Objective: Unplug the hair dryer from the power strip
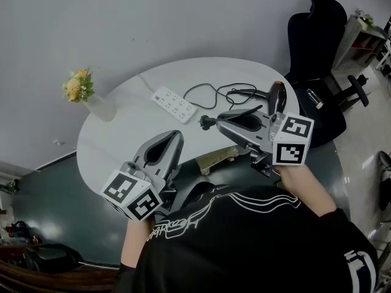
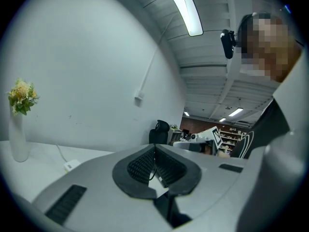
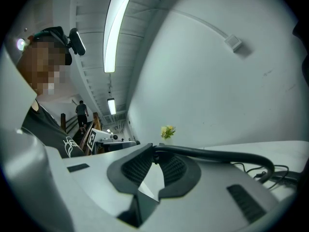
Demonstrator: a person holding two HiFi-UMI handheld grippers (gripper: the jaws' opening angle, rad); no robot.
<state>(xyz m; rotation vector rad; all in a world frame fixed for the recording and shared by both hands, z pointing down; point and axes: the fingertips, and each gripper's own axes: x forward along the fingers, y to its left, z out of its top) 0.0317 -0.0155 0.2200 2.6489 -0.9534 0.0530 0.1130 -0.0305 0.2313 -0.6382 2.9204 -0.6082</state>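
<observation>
The white power strip [image 1: 174, 104] lies on the white oval table [image 1: 122, 133]. The black hair dryer [image 1: 278, 96] rests at the table's right, its cord [image 1: 211, 92] looping across the top. My right gripper [image 1: 221, 119] is shut on the dryer's black plug [image 1: 206, 122], which hangs free, a short way right of the strip. In the right gripper view the cord [image 3: 217, 153] runs out from between the closed pads of this gripper [image 3: 154, 152]. My left gripper [image 1: 177, 137] is shut and empty, held near the table's front; its jaws [image 2: 154, 151] meet with nothing between.
A white vase of yellow flowers [image 1: 82, 90] stands at the table's left edge. A black office chair [image 1: 317, 35] is beyond the table on the right. An olive-coloured object [image 1: 217, 158] lies by the near edge. The strip's end [image 2: 72, 166] and the vase [image 2: 19, 129] show in the left gripper view.
</observation>
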